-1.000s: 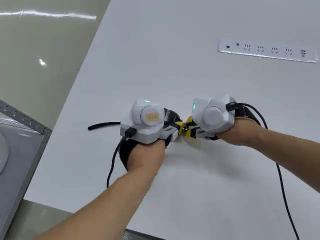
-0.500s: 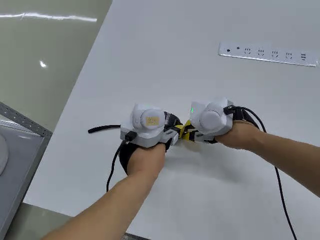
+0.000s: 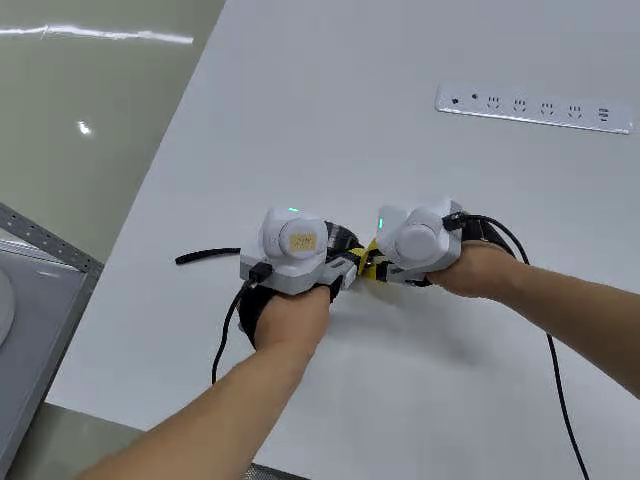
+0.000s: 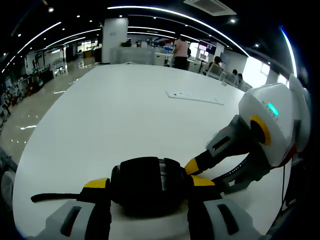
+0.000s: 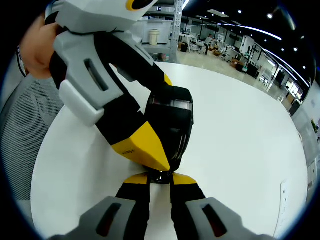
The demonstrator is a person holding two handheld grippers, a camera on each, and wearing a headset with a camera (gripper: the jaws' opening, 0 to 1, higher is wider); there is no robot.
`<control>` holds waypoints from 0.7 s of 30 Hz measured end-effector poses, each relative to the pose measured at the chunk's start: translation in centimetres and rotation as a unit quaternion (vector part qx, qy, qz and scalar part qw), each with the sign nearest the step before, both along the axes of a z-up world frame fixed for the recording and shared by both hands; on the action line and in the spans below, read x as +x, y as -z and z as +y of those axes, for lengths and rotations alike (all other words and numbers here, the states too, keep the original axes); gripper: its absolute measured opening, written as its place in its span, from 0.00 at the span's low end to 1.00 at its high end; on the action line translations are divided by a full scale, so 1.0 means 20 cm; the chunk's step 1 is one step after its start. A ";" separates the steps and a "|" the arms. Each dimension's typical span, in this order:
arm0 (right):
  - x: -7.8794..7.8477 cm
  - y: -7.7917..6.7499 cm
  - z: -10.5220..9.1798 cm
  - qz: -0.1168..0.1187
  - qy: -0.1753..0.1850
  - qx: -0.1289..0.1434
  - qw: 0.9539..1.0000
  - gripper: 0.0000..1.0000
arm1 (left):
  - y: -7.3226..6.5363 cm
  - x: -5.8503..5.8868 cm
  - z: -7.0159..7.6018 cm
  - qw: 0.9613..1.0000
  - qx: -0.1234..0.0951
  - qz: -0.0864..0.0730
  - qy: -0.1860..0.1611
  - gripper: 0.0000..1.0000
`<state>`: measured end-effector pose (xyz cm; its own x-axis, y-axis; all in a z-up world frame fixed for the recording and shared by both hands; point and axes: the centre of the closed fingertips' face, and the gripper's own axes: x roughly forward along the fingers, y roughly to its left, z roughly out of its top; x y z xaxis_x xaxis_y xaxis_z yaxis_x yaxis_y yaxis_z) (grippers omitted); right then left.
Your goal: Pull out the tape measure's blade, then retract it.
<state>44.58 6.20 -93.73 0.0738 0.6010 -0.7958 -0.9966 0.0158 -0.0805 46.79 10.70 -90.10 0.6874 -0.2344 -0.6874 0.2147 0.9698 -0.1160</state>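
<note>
Holding my two hands nose to nose low on the white workbench (image 3: 400,130): left gripper (image 3: 345,265) clamps the black tape measure (image 4: 150,185), right gripper (image 3: 385,265) pinches narrow on the blade's end (image 5: 160,177). The right has drawn closer than a second ago. A power strip (image 3: 535,108) lies well apart

Holds left hand-held gripper (image 3: 345,266) in left hand (image 3: 285,312), with bare forearm reaching in from lower left. Clamps its jaws wide apart on either side of black tape measure (image 4: 147,182). Holds right hand-held gripper (image 3: 374,266) in right hand (image 3: 478,270), with bare forearm coming in from right edge. Pinches its jaws nearly together on blade tip (image 5: 160,177) at foot of case. Points both hand-held grippers inward, tip to tip and just beside each other, with wrists low.
</note>
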 end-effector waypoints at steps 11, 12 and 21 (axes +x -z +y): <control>0.01 0.00 0.00 -0.011 -0.004 -0.007 1.000 0.16 | 0.00 0.00 0.00 1.000 -0.003 0.000 0.003 0.60; 0.01 0.00 0.00 -0.011 -0.003 -0.007 1.000 0.16 | 0.00 0.00 0.00 1.000 -0.003 0.000 0.003 0.60; 0.01 0.00 0.00 -0.008 0.017 -0.006 1.000 0.17 | 0.00 0.00 0.01 1.000 -0.016 0.000 0.001 0.61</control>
<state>44.71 6.19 -93.78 0.1069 0.5877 -0.8020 -0.9941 0.0494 -0.0963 46.77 10.80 -90.07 0.6867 -0.2578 -0.6797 0.2172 0.9651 -0.1466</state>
